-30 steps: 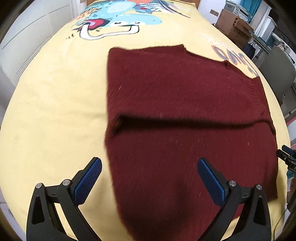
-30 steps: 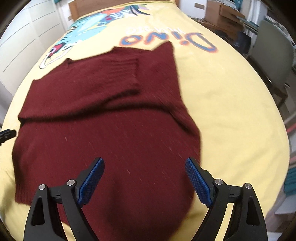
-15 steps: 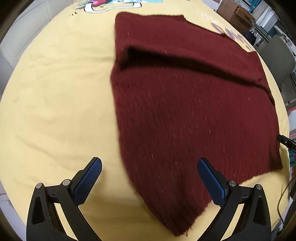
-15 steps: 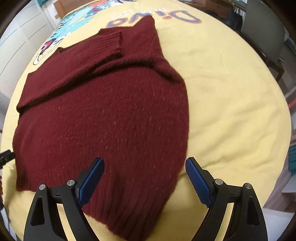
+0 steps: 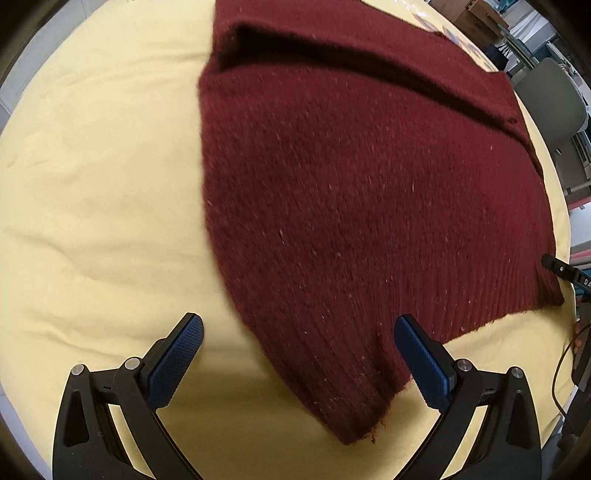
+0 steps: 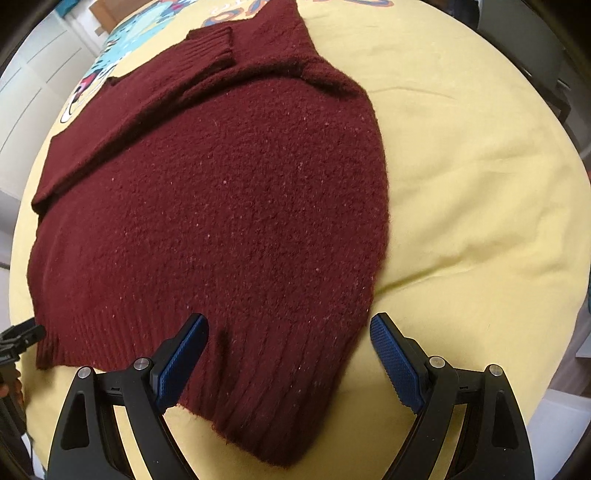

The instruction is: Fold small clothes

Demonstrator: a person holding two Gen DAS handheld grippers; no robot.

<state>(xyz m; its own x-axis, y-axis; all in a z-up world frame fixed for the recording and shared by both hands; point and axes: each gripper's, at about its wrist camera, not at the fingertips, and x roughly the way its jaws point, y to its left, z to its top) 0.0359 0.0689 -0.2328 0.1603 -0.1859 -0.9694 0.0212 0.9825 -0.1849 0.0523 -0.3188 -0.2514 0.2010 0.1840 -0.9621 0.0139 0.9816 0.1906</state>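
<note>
A dark red knitted sweater (image 5: 369,192) lies flat on the yellow sheet (image 5: 92,184), its sleeves folded across the upper body. It also shows in the right wrist view (image 6: 229,206), with a ribbed cuff (image 6: 210,48) on top. My left gripper (image 5: 299,354) is open, low over the sweater's bottom left hem corner, which lies between the fingers. My right gripper (image 6: 288,350) is open, low over the bottom right hem corner, the ribbed hem between its fingers. Neither holds anything.
The yellow sheet (image 6: 461,184) has a cartoon print (image 6: 99,62) at the far end. A grey chair (image 5: 554,107) and wooden furniture (image 5: 476,18) stand to the right of the bed. The other gripper's tip (image 5: 565,273) shows at the right edge.
Both grippers have drawn back toward the sweater's hem and dropped lower. The bottom hem corners now lie between the open fingers. The sweater has not moved.
</note>
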